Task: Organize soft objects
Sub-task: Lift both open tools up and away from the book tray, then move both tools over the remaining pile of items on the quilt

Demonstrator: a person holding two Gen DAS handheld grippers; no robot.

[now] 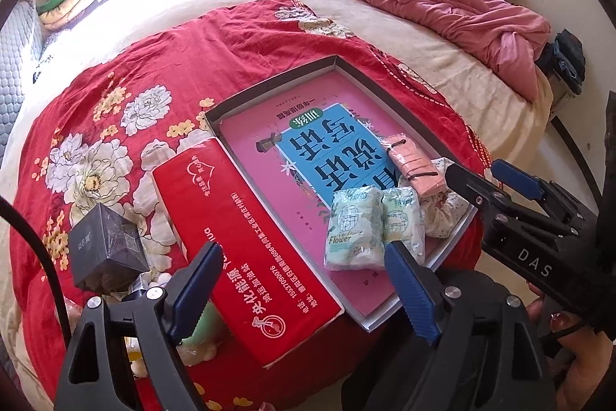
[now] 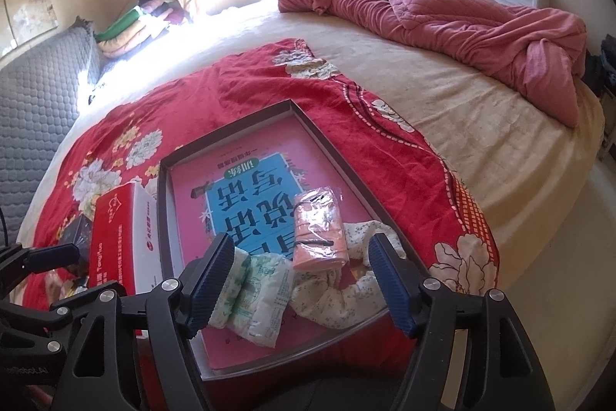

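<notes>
While resting in the near corner of the shallow box lid (image 2: pixel 231 130), on the pink book (image 2: pixel 269 156) with its blue title panel: two pale green tissue packs (image 2: pixel 256 289) side by side, glossy, wrinkled, printed "Flower"; just beside them a salmon-pink wrapped roll (image 2: pixel 318 230), lying across a crumpled white floral cloth (image 2: pixel 346 291). Box lid set on a red floral blanket (image 1: pixel 154 64) over the bed (image 2: pixel 442 103). Red tissue box (image 1: pixel 246 249) touching the lid's left wall; black cube box (image 1: pixel 106 245) further left. Left gripper (image 1: pixel 304 284) fingers spread, nothing between them. Right gripper (image 2: pixel 304 284) fingers likewise spread above the packs, gripping nothing.
</notes>
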